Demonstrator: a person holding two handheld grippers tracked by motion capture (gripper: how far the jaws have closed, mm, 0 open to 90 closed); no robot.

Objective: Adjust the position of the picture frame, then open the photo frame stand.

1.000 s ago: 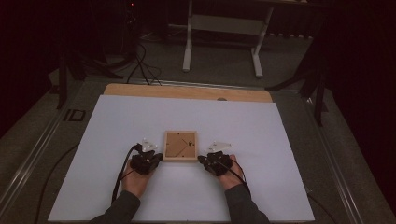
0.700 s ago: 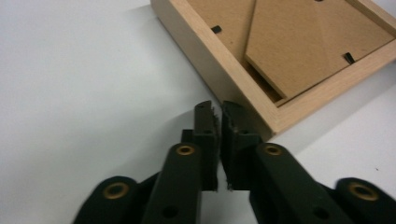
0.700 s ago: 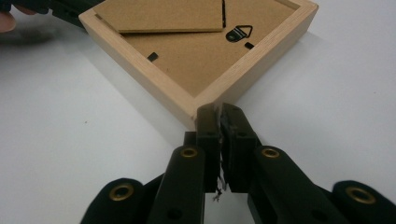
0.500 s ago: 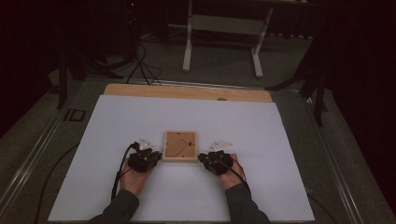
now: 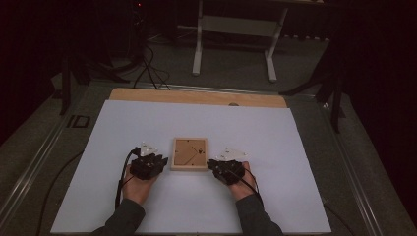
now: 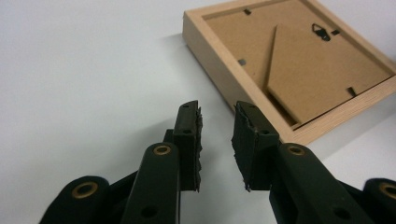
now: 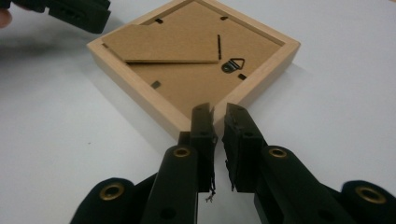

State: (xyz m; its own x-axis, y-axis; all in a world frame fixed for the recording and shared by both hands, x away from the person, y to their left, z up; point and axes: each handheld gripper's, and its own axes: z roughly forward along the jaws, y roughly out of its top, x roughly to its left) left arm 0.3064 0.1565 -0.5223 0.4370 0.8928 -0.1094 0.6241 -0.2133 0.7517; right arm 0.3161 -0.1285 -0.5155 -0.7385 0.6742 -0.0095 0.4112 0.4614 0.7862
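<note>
A square light-wood picture frame lies face down on the white table sheet, its brown backing board, fold-out stand and small hanger showing. My left gripper rests just off the frame's left edge. In the left gripper view its jaws stand slightly apart with nothing between them, the frame close on the right. My right gripper sits by the frame's right near corner. In the right gripper view its jaws are almost closed, pointing at a corner of the frame.
A wooden strip runs along the table's far edge. Beyond it on the dark floor stand white metal legs and cables. The other gripper shows at the top left of the right gripper view.
Both hands have shifted only slightly beside the frame. The frame lies where it was.
</note>
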